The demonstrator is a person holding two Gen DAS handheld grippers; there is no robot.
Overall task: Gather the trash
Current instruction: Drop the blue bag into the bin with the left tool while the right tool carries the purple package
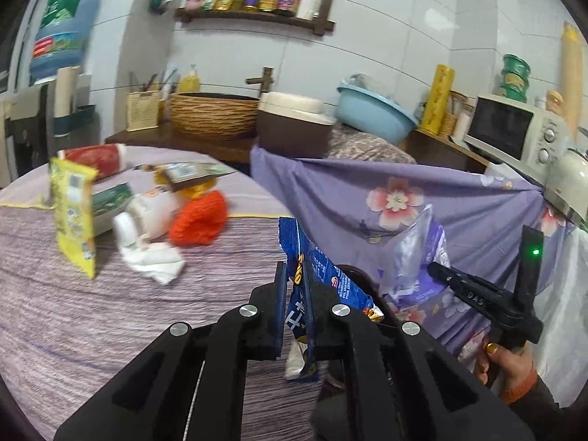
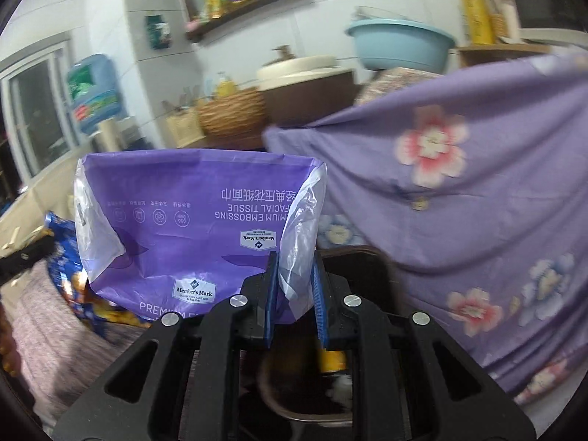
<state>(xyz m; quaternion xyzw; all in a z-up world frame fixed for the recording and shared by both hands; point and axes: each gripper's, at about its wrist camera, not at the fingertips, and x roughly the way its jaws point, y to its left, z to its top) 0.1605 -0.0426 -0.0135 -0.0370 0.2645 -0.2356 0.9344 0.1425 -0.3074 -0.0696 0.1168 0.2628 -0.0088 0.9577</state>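
Observation:
My left gripper (image 1: pixel 296 281) is shut on a blue snack wrapper (image 1: pixel 323 275) and holds it past the table's right edge, over a dark bin (image 1: pixel 358 275). My right gripper (image 2: pixel 294 279) has its jaws a little apart around the clear edge of a purple facial tissue bag (image 2: pixel 191 220), which hangs above the bin (image 2: pixel 312 400); from the left wrist view the right gripper (image 1: pixel 441 273) shows with that bag (image 1: pixel 415 257). The blue wrapper also shows in the right wrist view (image 2: pixel 66 257). More trash lies on the table: a yellow packet (image 1: pixel 73 213), crumpled tissue (image 1: pixel 154 257), a white bottle (image 1: pixel 154 209).
A round table with a striped purple cloth (image 1: pixel 92 312) fills the left. An orange knitted item (image 1: pixel 200 220) and a red-labelled tube (image 1: pixel 95 158) lie on it. A floral purple sheet (image 1: pixel 422 191) hangs behind the bin. A microwave (image 1: pixel 514 128) and kettle (image 1: pixel 566 180) stand right.

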